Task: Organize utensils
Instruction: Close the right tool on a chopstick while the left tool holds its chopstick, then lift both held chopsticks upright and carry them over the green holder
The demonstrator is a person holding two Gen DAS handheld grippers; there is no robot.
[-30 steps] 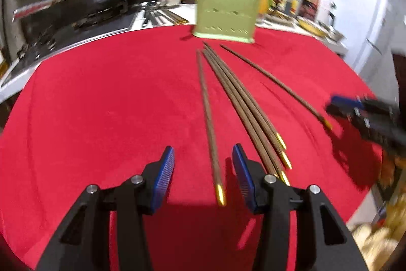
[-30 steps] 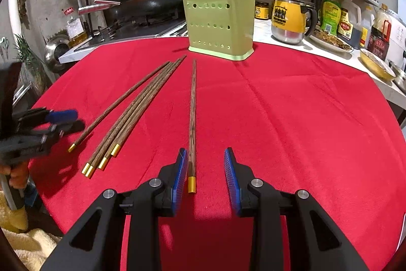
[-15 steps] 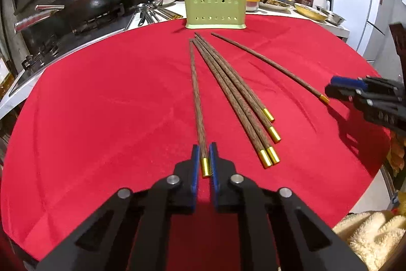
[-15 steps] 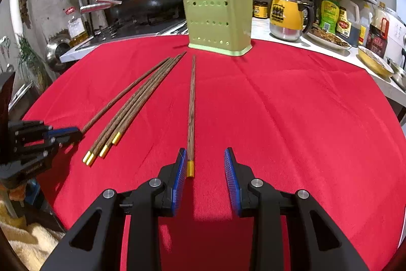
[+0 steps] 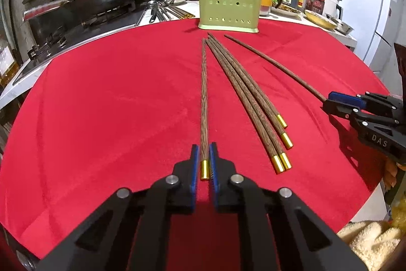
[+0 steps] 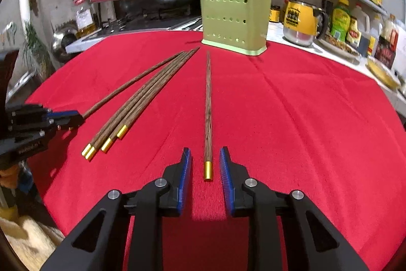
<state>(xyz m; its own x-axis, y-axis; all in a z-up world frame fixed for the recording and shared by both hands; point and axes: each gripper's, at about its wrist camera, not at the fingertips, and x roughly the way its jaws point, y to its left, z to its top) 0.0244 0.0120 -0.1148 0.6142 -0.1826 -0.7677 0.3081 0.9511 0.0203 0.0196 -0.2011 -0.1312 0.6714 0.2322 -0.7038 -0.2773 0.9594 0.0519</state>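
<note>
My left tongs [image 5: 204,164] are clamped on the gold-capped end of the leftmost chopstick [image 5: 204,98]. My right tongs [image 6: 205,164] are closing, pads not yet touching the single chopstick [image 6: 208,106] between them. Four more chopsticks [image 5: 251,103] lie bundled between on the red tabletop [image 5: 114,106]. Beyond stands the green holder [image 6: 234,22], chopsticks upright inside.

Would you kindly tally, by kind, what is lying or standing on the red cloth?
Chopsticks lying flat: 6
Green holder: 1
Total: 7
</note>
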